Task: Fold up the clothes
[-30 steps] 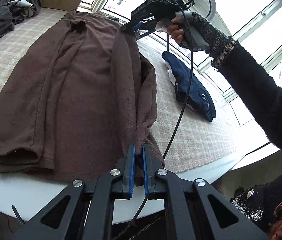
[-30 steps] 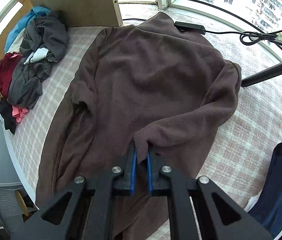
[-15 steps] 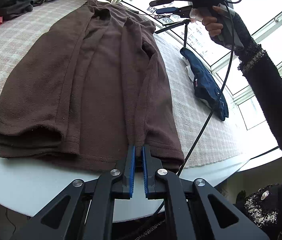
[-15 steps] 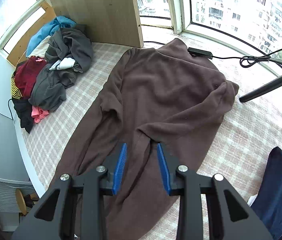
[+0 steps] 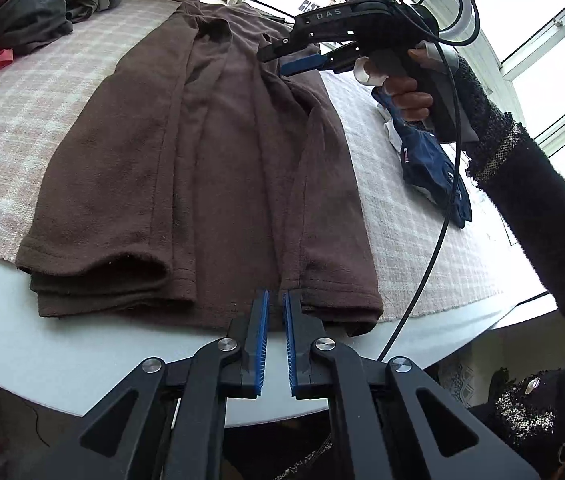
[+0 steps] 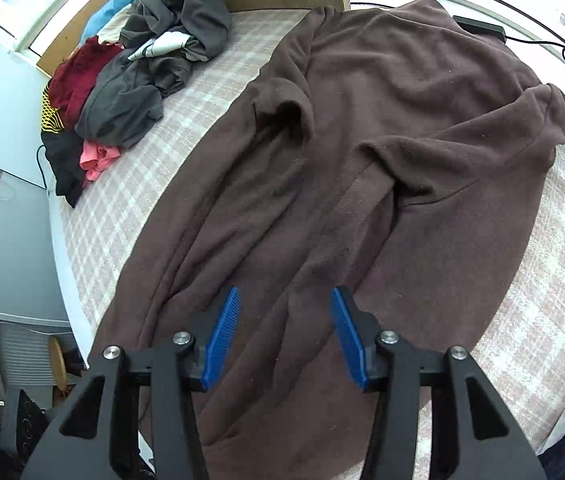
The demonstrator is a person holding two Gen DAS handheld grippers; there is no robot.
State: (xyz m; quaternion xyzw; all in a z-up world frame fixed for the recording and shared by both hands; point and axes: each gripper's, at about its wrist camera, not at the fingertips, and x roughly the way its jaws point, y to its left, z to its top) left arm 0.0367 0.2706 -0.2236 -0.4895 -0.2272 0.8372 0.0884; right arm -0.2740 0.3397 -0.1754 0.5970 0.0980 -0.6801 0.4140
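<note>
A brown fleece garment (image 5: 218, 160) lies flat on the checked cloth, both long sides folded in toward the middle. It also fills the right wrist view (image 6: 362, 160). My left gripper (image 5: 275, 300) sits at the garment's near hem, its jaws slightly apart with nothing between them. My right gripper (image 6: 284, 300) is wide open and empty above the middle of the garment. It also shows in the left wrist view (image 5: 282, 60), hovering over the far part of the garment.
A pile of grey, red, pink and blue clothes (image 6: 130, 64) lies at the far left of the cloth. A folded navy garment (image 5: 430, 160) lies to the right. The white table edge (image 5: 82, 352) runs in front. A black cable (image 5: 434, 216) hangs from the right gripper.
The right gripper let go of the sleeve, opened wide and came down over the garment. The left gripper's jaws parted and released the hem, which now lies flat.
</note>
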